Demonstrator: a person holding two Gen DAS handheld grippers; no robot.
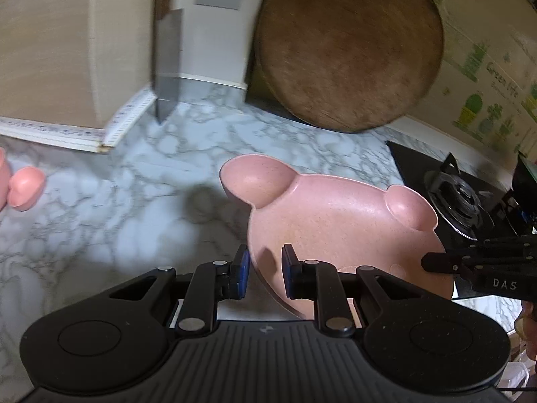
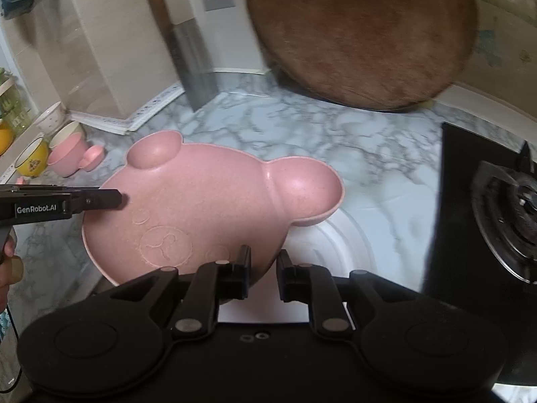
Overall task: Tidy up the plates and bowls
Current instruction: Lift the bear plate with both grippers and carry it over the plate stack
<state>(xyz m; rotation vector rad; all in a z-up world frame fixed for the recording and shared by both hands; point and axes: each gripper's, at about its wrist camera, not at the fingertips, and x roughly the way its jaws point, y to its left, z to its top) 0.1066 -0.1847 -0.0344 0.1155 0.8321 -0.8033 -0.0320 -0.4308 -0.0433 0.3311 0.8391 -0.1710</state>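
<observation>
Both grippers are gripping the pink plate (image 2: 208,198), lifted over the marble desk (image 2: 369,154): the right gripper (image 2: 263,275) has its jaws clamped on the near rim, the left gripper (image 1: 265,272) on the plate's left rim. Farther left, pink and yellow bowls (image 2: 50,158) are sitting together. Beyond, a cleaver (image 2: 194,53) and round board (image 2: 359,33) are leaning against the wall.

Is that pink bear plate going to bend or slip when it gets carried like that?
Probably not bend: the pink bear plate keeps its shape though the left gripper and right gripper hold only its rim. It looks like light, speckled matte plastic, so likely not very slippery. With a grip on each side, it should tip less than with one.
</observation>
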